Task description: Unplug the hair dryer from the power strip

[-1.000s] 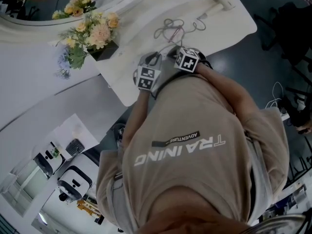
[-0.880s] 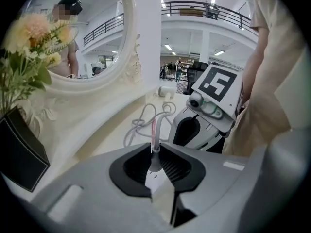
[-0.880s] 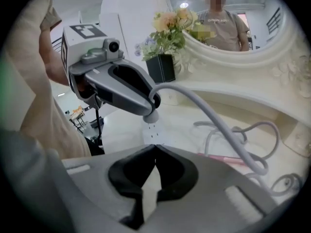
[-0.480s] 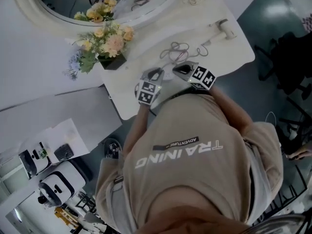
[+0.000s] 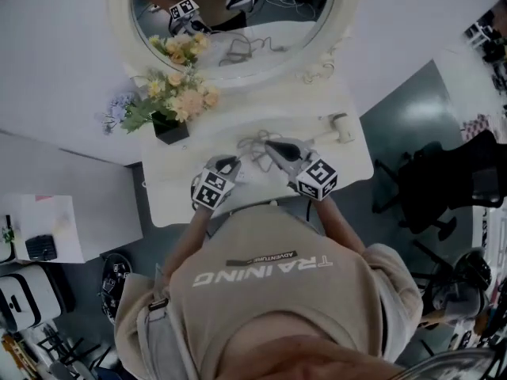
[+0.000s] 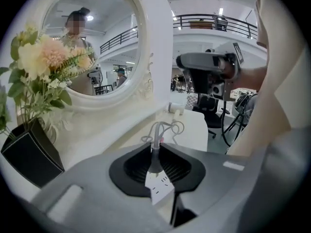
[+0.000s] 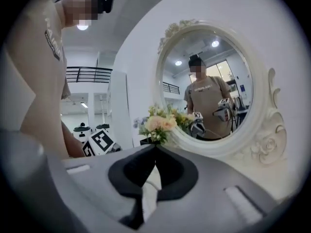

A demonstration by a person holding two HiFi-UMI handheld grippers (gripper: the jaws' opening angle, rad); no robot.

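Note:
A white power strip (image 6: 161, 188) lies on the white table (image 5: 182, 188), and a grey plug (image 6: 155, 160) stands in it. Its grey cable (image 6: 163, 130) loops away toward the white hair dryer (image 5: 339, 125), which lies at the table's right end. My left gripper (image 6: 155, 147) hovers right over the strip, its tips together; plug and strip show through the hollow between its pads. In the head view it sits at the table's front (image 5: 230, 163). My right gripper (image 5: 273, 145) is just to its right above the cable coil, shut (image 7: 155, 147) and empty, pointing toward the flowers.
A black vase of flowers (image 5: 170, 105) stands at the table's back left, in front of an oval white-framed mirror (image 5: 230, 70). The table's front edge is under my arms. A black chair (image 5: 424, 188) stands on the floor to the right.
The person has stepped up to the table. Both grippers have moved forward from the table's edge to above the cable coil and strip. Both have stayed shut.

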